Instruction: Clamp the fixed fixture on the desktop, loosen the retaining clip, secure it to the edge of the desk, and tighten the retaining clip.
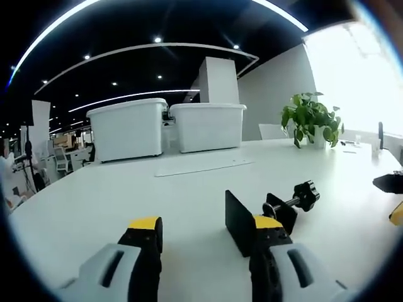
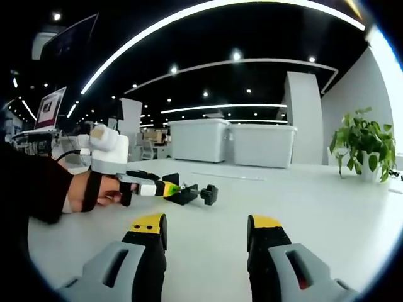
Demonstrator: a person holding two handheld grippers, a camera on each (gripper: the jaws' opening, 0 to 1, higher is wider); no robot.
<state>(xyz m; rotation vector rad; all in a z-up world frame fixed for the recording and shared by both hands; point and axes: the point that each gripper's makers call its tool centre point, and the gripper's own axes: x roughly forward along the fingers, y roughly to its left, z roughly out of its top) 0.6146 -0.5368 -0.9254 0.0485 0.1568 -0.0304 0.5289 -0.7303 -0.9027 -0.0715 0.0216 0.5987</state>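
While both sit apart-jawed, left hand-held gripper [image 1: 206,234] beside blocky black clamp [image 1: 267,214], right hand-held gripper [image 2: 206,231] over glossy white desk [image 2: 315,207].

A white counter [image 1: 189,201] spans the lower frame. On it: a black clamp [image 1: 271,217] at lower right, two white bins [image 1: 167,126] at upper centre, a potted plant [image 1: 312,119] at upper right.

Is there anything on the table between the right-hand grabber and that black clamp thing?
Nothing: in the right gripper view, bare white table lies between the right gripper and the black clamp.
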